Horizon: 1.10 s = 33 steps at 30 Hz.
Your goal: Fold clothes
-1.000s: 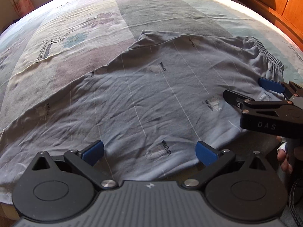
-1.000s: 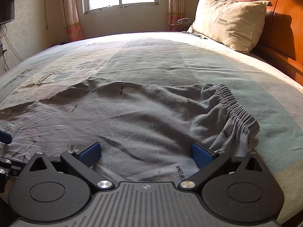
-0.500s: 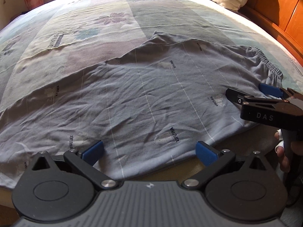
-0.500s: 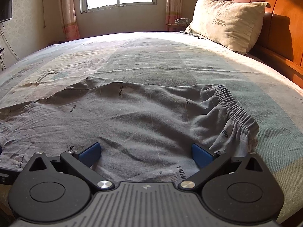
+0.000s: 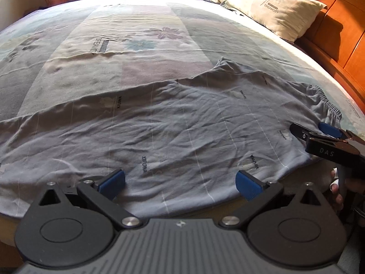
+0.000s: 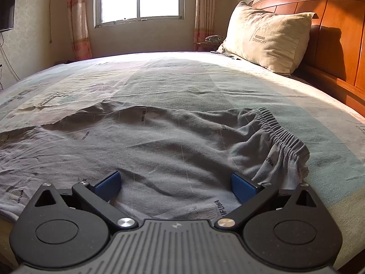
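1. Left wrist view: grey trousers [image 5: 182, 123] lie spread flat across the near side of the bed [image 5: 136, 36], waistband [image 5: 328, 105] toward the headboard [image 5: 337, 16], near edge hanging slightly over the bed's side.
2. Left gripper [image 5: 180, 180]: jaws spread, holding nothing, poised over the near hem.
3. Right gripper [image 6: 175, 183]: jaws spread, empty, just beside the gathered waistband [image 6: 280, 132].
4. Handling, judged: thin, soft, light cloth, wrinkles readily and will sag between grips. Best holds are the elastic waistband and the near edge further along the leg.
5. Room: the far half of the bed is bare; ample space to fold away from the person. Pillow [image 6: 267, 36] stands well apart.
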Tool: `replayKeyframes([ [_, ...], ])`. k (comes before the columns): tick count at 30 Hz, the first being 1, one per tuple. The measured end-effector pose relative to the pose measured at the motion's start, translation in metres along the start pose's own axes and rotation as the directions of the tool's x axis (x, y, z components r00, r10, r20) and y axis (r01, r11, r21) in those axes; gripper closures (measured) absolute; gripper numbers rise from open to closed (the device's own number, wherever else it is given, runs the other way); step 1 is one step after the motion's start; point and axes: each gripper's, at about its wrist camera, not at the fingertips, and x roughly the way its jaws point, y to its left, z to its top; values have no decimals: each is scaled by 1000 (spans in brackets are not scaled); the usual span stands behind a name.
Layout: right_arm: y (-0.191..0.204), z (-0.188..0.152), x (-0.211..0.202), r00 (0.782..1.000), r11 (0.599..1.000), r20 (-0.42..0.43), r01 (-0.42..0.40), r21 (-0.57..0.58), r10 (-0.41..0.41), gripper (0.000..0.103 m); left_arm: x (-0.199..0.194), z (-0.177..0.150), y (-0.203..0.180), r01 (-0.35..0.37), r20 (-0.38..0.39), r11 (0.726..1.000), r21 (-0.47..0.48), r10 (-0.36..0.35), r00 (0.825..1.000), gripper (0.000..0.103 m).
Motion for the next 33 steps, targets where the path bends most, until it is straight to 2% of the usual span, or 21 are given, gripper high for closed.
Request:
replayKeyframes([
  [7,1,-1,0,1000,1000,6,10,3,-10,0,-21,15,17,5,87,1000,20,-7,996,1],
  [11,3,-1,0,1000,1000,5,19,7,-19,0,-14,22,39,-40,67,999,-17,41,997,1],
  [15,3,0,0,1000,1000,-1,22,11,-22,0,-3,15,58,-38,-4,997,-67,38,999,1],
  [18,2,1,0,1000,1000,-5,19,12,-19,0,-17,16,67,-17,35,998,-65,20,999,1],
  [20,1,2,0,1000,1000,-10,15,15,-15,0,-26,20,77,-28,67,997,-67,33,997,1],
  [24,2,3,1,1000,1000,-14,15,13,-15,0,-31,25,115,-81,87,989,-126,92,992,1],
  [28,2,3,1,1000,1000,-15,17,13,-17,0,-20,14,159,-96,13,963,-251,102,995,1],
  [33,5,3,2,999,999,-15,31,16,-31,0,-50,22,190,-35,72,966,-255,55,996,1],
])
